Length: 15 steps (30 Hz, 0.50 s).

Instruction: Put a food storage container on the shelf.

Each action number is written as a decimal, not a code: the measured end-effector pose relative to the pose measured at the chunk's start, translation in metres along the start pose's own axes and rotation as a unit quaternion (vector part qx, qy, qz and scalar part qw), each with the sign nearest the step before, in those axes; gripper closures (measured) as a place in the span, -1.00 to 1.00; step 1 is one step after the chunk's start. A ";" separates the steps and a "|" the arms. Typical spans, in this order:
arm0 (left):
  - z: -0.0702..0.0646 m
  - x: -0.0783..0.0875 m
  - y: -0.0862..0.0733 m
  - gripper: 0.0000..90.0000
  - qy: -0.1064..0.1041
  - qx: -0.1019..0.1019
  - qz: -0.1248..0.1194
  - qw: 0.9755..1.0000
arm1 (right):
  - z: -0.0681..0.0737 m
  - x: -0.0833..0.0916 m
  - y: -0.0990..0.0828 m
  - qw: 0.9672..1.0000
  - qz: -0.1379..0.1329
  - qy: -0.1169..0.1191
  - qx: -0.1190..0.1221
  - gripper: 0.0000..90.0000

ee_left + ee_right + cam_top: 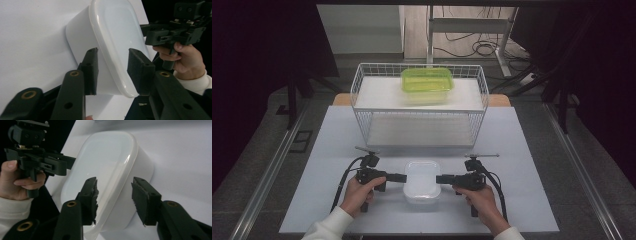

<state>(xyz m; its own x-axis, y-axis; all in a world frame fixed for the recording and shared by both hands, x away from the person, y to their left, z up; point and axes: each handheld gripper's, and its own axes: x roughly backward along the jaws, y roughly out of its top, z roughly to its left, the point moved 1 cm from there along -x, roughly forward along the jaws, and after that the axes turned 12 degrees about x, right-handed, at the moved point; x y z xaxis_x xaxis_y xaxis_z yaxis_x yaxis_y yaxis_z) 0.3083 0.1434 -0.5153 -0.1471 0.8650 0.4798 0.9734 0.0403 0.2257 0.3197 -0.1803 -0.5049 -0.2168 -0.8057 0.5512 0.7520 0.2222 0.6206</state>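
**Two grippers take one white lidded container by its short ends**

Two grippers meet at a white plastic container [422, 182] that stands on the grey table [327, 150], near the person's edge and in front of the white wire rack [419, 105]. The left gripper [401, 177] comes to its left end and the right gripper [441, 179] to its right end.

The jaws of both grippers are spread and straddle the lid rim. In the left gripper view one pad [90, 70] lies against the container's side wall, while the other stands just off the lid. In the right gripper view both pads [145, 202] are apart from the plastic. So neither gripper pinches it yet.

The container looks light and probably empty, with thin walls that may bend. Its lid is glossy, so I judge it slippery. The best hold is on the protruding rim at each short end, because this part is stiffer than the walls.

The high view shows the rack and a green container [427, 80] on its upper shelf. The two gripper views show the gaps at the pads, which from above are too small to judge.
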 end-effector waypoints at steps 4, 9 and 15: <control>0.000 -0.001 0.000 0.50 -0.002 0.000 0.003 1.000 | -0.002 -0.001 -0.001 1.000 0.000 0.018 -0.014 0.39; 0.001 -0.001 -0.001 0.62 0.000 0.002 0.001 1.000 | -0.004 -0.001 -0.003 1.000 -0.003 0.021 -0.023 0.46; 0.002 0.000 -0.004 0.67 -0.009 0.012 -0.009 1.000 | -0.003 0.002 -0.005 0.999 -0.008 0.025 -0.042 0.53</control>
<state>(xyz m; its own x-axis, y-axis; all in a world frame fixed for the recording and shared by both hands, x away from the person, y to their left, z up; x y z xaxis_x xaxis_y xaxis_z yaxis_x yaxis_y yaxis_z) 0.3043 0.1441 -0.5175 -0.1616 0.8732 0.4598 0.9745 0.0676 0.2140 0.3174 -0.1844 -0.5087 -0.1989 -0.8359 0.5115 0.7986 0.1643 0.5790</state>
